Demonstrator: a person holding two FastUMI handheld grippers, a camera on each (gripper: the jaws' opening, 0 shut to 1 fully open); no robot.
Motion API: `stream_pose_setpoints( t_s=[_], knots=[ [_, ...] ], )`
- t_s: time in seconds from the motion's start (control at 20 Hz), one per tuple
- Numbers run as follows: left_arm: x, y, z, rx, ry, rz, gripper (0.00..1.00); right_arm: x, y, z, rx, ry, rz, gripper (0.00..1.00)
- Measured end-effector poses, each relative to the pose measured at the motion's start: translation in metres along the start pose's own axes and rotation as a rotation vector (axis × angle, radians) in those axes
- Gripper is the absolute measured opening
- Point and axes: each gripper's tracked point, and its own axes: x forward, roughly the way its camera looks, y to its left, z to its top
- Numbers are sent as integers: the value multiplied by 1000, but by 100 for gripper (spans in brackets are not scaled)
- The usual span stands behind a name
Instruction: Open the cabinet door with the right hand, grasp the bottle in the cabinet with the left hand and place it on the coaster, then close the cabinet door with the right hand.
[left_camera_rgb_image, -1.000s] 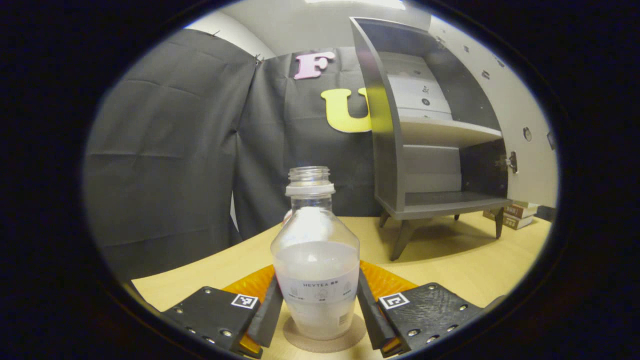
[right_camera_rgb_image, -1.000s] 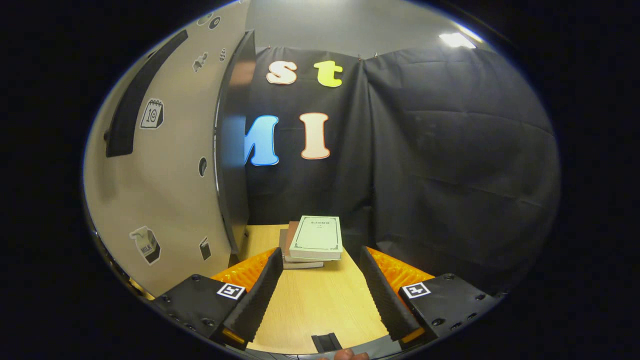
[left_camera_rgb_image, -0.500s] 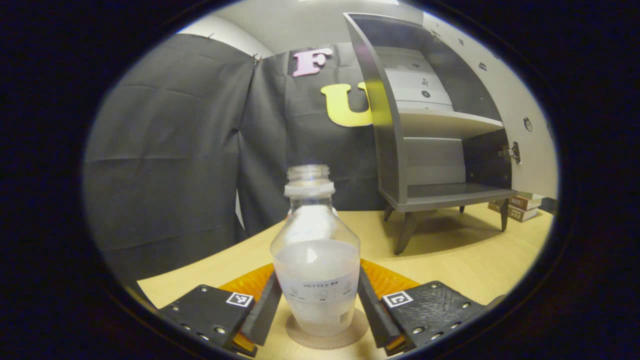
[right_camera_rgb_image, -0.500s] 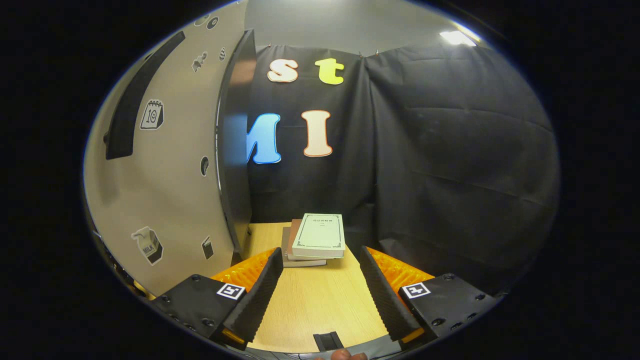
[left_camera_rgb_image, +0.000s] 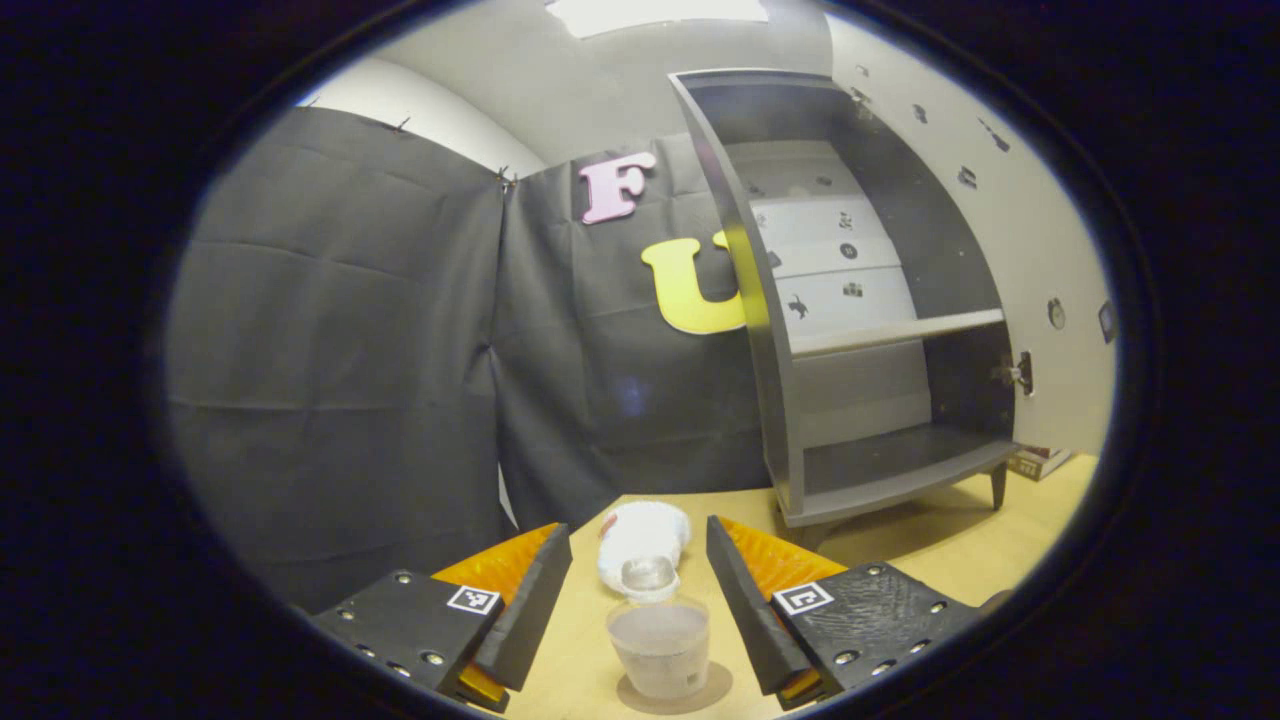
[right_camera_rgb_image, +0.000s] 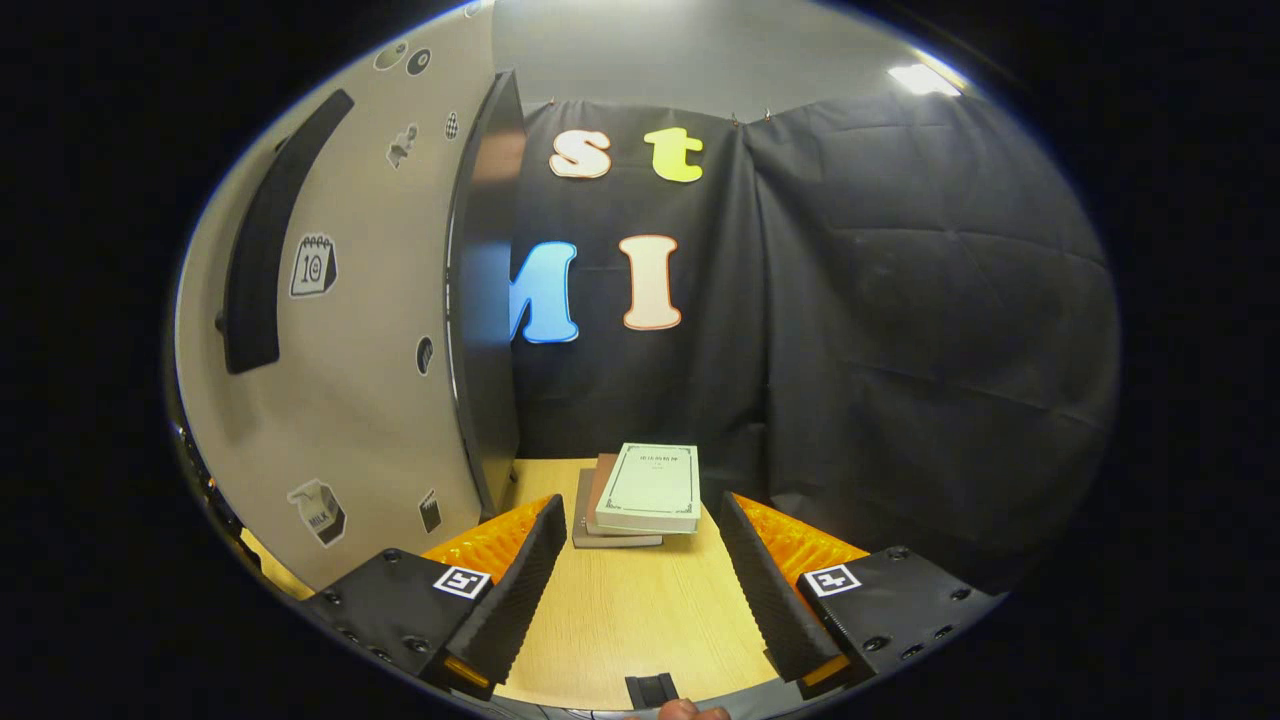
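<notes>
A clear bottle (left_camera_rgb_image: 660, 640) with whitish liquid and no cap stands upright on the round brown coaster (left_camera_rgb_image: 678, 690), low in the left gripper view. My left gripper (left_camera_rgb_image: 636, 560) is open and hangs above the bottle, its fingers apart from it on both sides. The grey cabinet (left_camera_rgb_image: 870, 470) stands open at the right, both shelves bare. Its pale door (right_camera_rgb_image: 340, 330), with stickers and a black handle (right_camera_rgb_image: 255, 260), is swung open at the left of the right gripper view. My right gripper (right_camera_rgb_image: 641, 520) is open and holds nothing, just right of the door's edge.
A white rounded object (left_camera_rgb_image: 643, 535) lies on the wooden table (left_camera_rgb_image: 900, 550) just behind the bottle. A stack of books (right_camera_rgb_image: 640, 490) lies on the table ahead of the right gripper, near the cabinet's foot.
The left gripper has let go of the bottle and lifted away, so the bottle now sits lower and smaller in its view. The right gripper has shifted only slightly.
</notes>
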Motion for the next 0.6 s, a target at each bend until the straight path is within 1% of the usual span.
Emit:
stream_pose_setpoints(
  t_s=[0.2, 0.25, 0.35, 0.45, 0.5, 0.6],
  knots=[
    [-33, 4, 58, 11, -13, 28, 82, -4, -3, 26, 22, -58, 25, 98],
    [-42, 6, 67, 5, 1, 42, 82, -5, -4, 32, 26, -68, 30, 93],
    [-63, 9, 85, -19, 32, 89, 82, -8, -5, 43, 22, -86, 43, 93],
    [-88, 10, 100, -36, 55, 127, 83, -12, 0, 56, 20, -110, 79, 93],
    [-98, 12, 107, -47, 69, 143, 82, -13, 6, 63, 17, -124, 105, 92],
    [-114, 5, 120, -97, 87, 138, 82, -14, 14, 74, 10, -143, 150, 92]
  ],
)
